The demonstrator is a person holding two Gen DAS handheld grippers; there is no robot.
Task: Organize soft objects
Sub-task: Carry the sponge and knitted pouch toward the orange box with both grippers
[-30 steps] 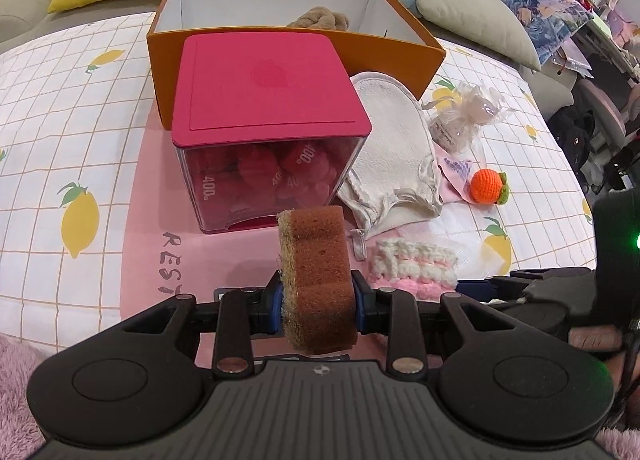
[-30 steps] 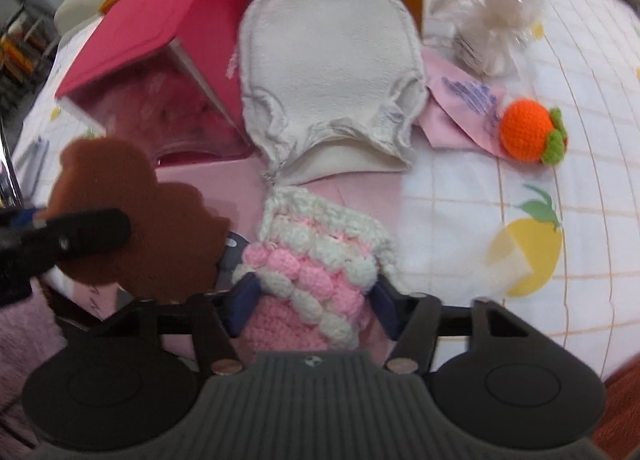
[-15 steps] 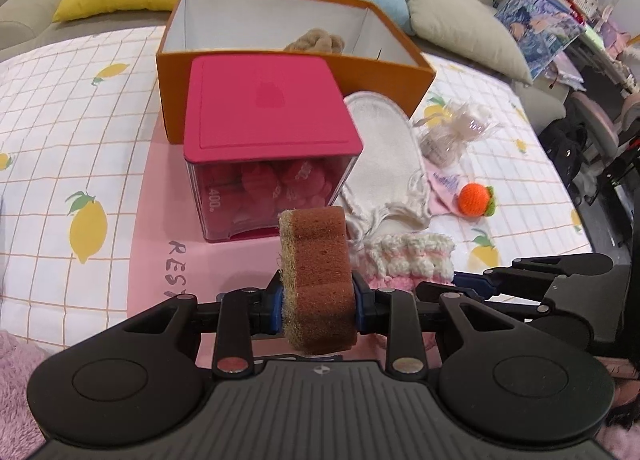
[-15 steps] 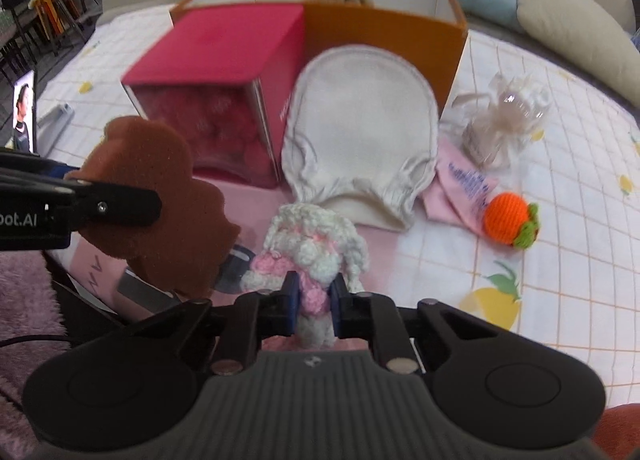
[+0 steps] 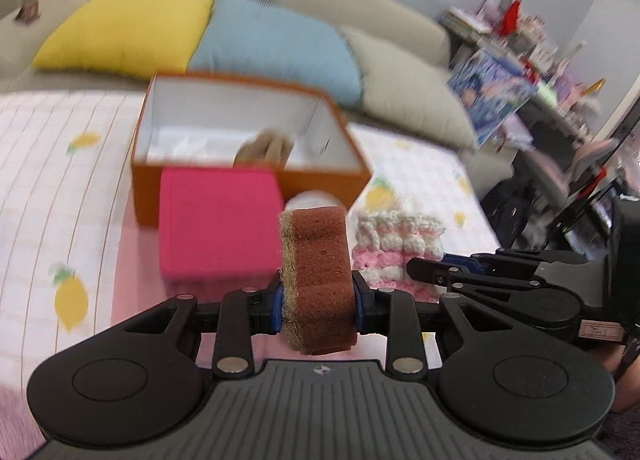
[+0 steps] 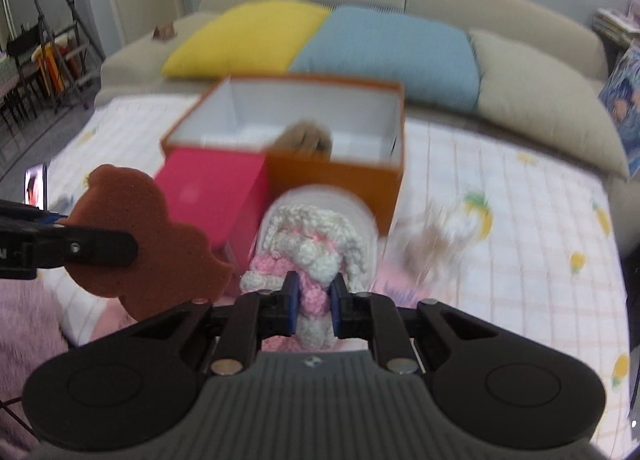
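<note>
My left gripper (image 5: 318,306) is shut on a brown sponge (image 5: 316,276), held upright above the pink mat. The same sponge (image 6: 136,244) shows bear-shaped at the left of the right wrist view. My right gripper (image 6: 314,308) is shut on a pink and white crocheted piece (image 6: 316,256), lifted off the table; this crocheted piece (image 5: 396,248) hangs just right of the sponge in the left wrist view. Behind both stands an open orange box (image 5: 248,175) (image 6: 340,175) with a tan knotted thing (image 5: 266,147) inside.
A pink-lidded clear container (image 5: 218,223) stands in front of the box. A white mitt (image 6: 360,211) lies behind the crocheted piece. A clear wrapped bundle (image 6: 436,236) sits at the right on the lemon-print cloth (image 6: 520,260). Yellow, blue and grey cushions (image 5: 276,43) line the sofa behind.
My right gripper closed on the crocheted piece and lifted it off the table. Both grippers rose and tilted up, so the box interior and the sofa came into view.
</note>
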